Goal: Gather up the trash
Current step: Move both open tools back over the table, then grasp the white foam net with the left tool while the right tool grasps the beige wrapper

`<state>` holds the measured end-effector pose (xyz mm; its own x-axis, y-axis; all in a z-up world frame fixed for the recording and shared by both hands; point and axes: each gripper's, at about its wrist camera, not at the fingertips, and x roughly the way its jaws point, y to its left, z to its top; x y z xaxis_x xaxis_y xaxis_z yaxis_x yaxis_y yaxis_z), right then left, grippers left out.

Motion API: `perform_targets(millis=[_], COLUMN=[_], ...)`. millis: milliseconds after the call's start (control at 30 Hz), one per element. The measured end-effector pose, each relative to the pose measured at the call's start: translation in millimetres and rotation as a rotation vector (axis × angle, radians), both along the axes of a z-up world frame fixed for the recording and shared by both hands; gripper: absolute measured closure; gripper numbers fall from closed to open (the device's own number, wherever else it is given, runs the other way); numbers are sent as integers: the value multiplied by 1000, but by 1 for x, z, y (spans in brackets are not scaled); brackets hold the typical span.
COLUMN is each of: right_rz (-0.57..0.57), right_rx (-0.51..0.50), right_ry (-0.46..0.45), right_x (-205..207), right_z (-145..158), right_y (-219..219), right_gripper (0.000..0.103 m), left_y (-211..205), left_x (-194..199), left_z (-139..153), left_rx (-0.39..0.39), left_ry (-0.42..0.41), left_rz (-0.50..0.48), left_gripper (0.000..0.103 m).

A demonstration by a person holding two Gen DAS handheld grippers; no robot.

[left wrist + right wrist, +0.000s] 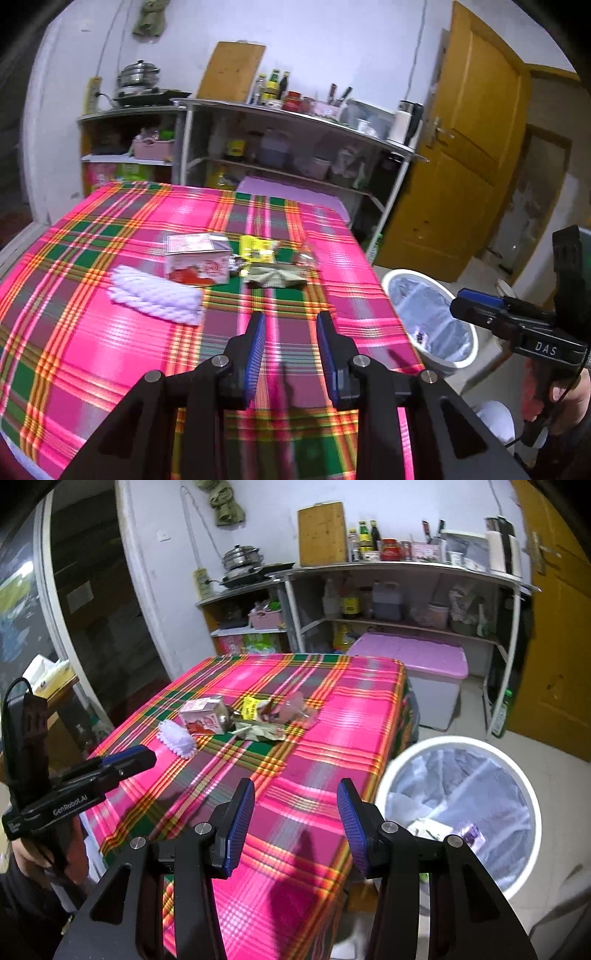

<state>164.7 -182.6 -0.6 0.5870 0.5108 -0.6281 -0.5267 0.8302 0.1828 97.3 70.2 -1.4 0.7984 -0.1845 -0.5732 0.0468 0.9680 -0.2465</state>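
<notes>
Trash lies mid-table on the pink plaid cloth (110, 343): a red-and-white carton (197, 260), a yellow wrapper (258, 249), a crumpled greenish wrapper (275, 278) and a white knobbly brush-like object (155, 295). They also show in the right wrist view: carton (203, 716), yellow wrapper (251, 705), crumpled wrapper (264, 733), white object (175, 738). My left gripper (291, 321) is open and empty, above the cloth short of the trash. My right gripper (295, 794) is open and empty near the table's right edge. A white bin (532, 797) with a plastic liner stands on the floor to the right.
The bin (397, 275) holds some scraps. A pink-lidded storage box (410, 653) sits behind the table. Metal shelves (406, 568) with bottles, pots and jars line the back wall. A yellow door (461, 147) is at the right.
</notes>
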Motion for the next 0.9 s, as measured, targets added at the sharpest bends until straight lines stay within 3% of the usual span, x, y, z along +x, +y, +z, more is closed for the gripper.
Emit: perform_targets(millis=[233, 367, 900], right_rz=[55, 90, 219], right_rx=[-25, -45, -168], right_ry=[0, 1, -1], right_x=[14, 25, 83], right_z=[-3, -8, -43], right_y=[22, 37, 106], right_gripper=[56, 56, 56], left_y=[27, 41, 83], left_x=[5, 10, 55], left_z=[-7, -14, -41], left_rx=[7, -4, -89], left_ry=[28, 55, 137], left_rz=[81, 131, 283], left_gripper=[74, 65, 48])
